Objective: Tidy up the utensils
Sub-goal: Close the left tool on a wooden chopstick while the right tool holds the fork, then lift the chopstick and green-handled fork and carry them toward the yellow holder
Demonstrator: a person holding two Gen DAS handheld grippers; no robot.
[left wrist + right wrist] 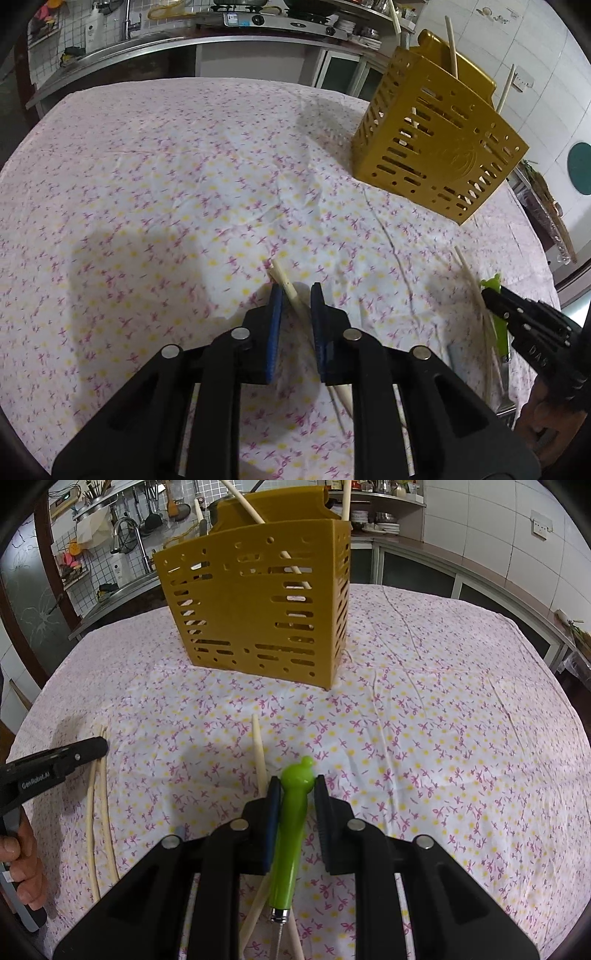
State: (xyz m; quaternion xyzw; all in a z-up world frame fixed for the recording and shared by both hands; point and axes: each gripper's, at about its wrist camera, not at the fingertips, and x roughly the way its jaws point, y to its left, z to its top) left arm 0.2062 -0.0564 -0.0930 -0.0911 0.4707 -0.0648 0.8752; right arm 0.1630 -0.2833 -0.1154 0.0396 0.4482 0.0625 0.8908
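Note:
A yellow slotted utensil basket [436,144] stands on the table, with chopsticks sticking out of its top; it also shows in the right wrist view [258,605]. My left gripper [296,295] is open around a pale chopstick [291,295] lying on the cloth. My right gripper [297,788] is open around the green handle of a utensil [291,823] lying on the cloth; its jaws stand a little apart from the handle. Another chopstick [259,755] lies just left of it. Two chopsticks [98,805] lie by the left gripper's finger [88,749].
The table has a floral cloth [166,184]. A kitchen counter with a stove [266,18] and a sink runs behind it. The right gripper shows at the right of the left wrist view [517,310]. A person's hand [22,864] holds the left tool.

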